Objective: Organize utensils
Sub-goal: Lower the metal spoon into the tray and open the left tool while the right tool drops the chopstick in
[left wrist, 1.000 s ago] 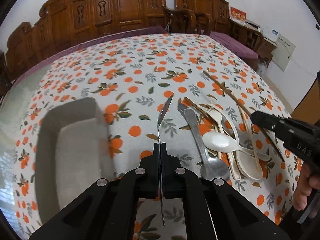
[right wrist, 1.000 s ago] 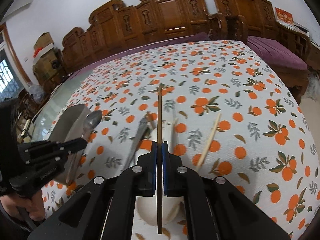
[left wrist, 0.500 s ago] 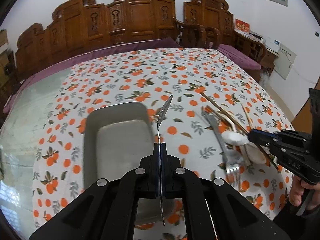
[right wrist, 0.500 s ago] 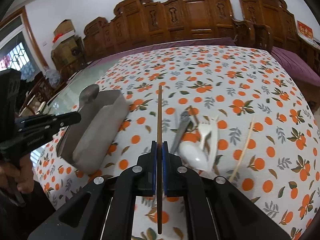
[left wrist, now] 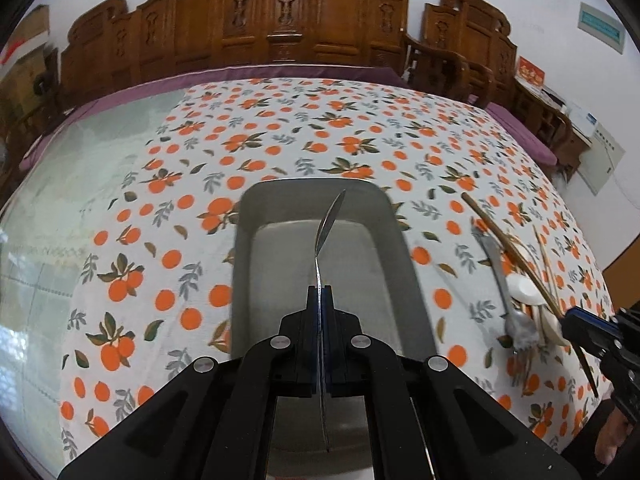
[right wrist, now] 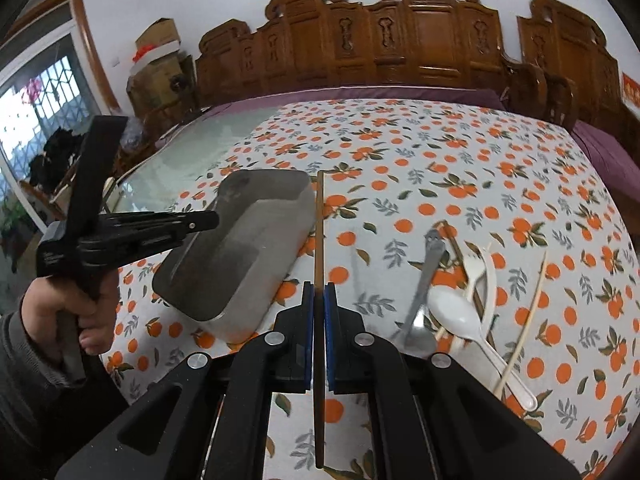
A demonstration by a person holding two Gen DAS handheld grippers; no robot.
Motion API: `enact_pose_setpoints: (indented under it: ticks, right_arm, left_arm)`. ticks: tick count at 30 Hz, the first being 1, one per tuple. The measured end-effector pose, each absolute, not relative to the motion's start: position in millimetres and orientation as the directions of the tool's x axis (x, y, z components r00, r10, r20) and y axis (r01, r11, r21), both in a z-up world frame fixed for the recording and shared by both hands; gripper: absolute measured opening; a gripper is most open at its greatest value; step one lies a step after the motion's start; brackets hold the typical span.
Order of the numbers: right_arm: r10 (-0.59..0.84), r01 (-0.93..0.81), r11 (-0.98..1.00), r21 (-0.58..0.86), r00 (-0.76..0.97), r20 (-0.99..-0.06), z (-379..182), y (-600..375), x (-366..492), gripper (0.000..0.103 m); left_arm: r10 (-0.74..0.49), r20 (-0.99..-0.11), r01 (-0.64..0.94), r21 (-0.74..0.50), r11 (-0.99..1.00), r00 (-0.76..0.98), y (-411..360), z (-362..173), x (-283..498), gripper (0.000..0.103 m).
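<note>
My left gripper (left wrist: 319, 292) is shut on a metal spoon (left wrist: 326, 224), held edge-on above the grey metal tray (left wrist: 244, 248). From the right wrist view the left gripper (right wrist: 208, 220) hovers over the tray (right wrist: 240, 304). My right gripper (right wrist: 319, 290) is shut on a brown wooden chopstick (right wrist: 319, 216), held above the cloth just right of the tray. A metal spoon (right wrist: 422, 296), a white plastic spoon (right wrist: 456, 312), a white plastic fork (right wrist: 486, 264) and a pale chopstick (right wrist: 528, 312) lie in a pile on the cloth.
The table carries an orange-print cloth (left wrist: 280, 132) and bare glass (left wrist: 60, 184) at the left. Carved wooden chairs (right wrist: 400, 40) line the far side. In the left wrist view the utensil pile (left wrist: 520, 292) lies to the right, with the right gripper (left wrist: 576, 324) over it.
My left gripper has carried the spoon leftward until it is over the tray. My right gripper has lifted and shifted left with the chopstick, toward the tray.
</note>
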State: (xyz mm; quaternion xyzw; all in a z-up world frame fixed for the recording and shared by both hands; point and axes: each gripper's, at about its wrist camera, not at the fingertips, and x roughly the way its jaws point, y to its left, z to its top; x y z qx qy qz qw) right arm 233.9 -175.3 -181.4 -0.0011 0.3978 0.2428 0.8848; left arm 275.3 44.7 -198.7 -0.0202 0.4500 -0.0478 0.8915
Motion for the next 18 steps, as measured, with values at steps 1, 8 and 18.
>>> enact_pose_setpoints:
  ticks: [1, 8, 18]
  right_arm:
    - [0.430, -0.435, 0.880, 0.188, 0.566, -0.704, -179.5, -172.0, 234.5, 0.006]
    - [0.443, -0.463, 0.868, 0.180, 0.559, -0.701, -171.7, -146.8, 240.3, 0.006]
    - [0.440, -0.479, 0.861, 0.172, 0.530, -0.725, -180.1, -113.6, 251.9, 0.006]
  left_arm:
    - [-0.096, -0.805, 0.060, -0.075, 0.995, 0.585, 48.0, -201.0, 277.4, 0.001]
    - [-0.048, -0.836, 0.035, -0.035, 0.999, 0.546, 60.1, -214.8, 288.4, 0.001]
    - [-0.060, -0.827, 0.051, -0.038, 0.998, 0.558, 63.1, -207.8, 285.3, 0.001]
